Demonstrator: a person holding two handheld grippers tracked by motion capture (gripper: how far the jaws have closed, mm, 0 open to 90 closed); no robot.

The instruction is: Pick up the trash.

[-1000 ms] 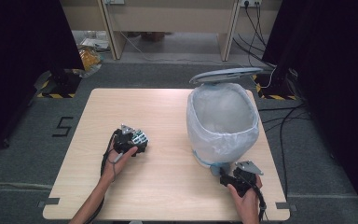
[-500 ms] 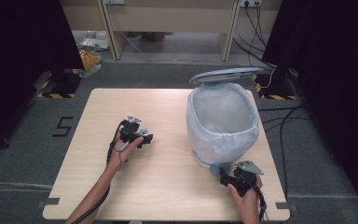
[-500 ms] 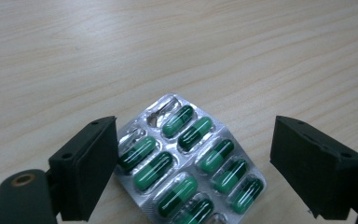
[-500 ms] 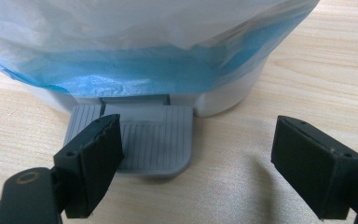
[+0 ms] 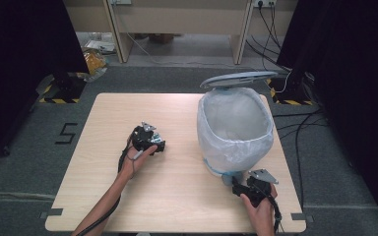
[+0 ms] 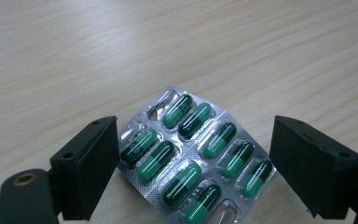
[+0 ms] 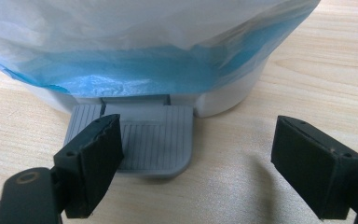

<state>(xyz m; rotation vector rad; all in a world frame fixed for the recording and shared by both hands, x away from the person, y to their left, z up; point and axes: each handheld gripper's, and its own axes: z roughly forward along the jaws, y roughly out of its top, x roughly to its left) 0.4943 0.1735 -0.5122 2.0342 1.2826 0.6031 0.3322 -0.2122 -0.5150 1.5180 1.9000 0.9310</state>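
Blister pack [image 6: 196, 161] lies between wide left tongs [image 6: 196, 172] (left edge touching).

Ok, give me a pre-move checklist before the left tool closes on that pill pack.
1. Blister pack lies between the left tool's jaws: ok, it sits in the gap, flat on the table.
2. Left tool open wide enough: ok, with a gap at the right jaw; the left jaw is close to the pack's edge.
3. Pads pressing on the pack: not yet, no grip.
4. Bin lid up: ok, it stands open over the white liner.
5. Right tool at the pedal: ok, open; its left jaw overlaps the pedal, but contact cannot be told.
6. Path from pack to bin: ok, bare tabletop.
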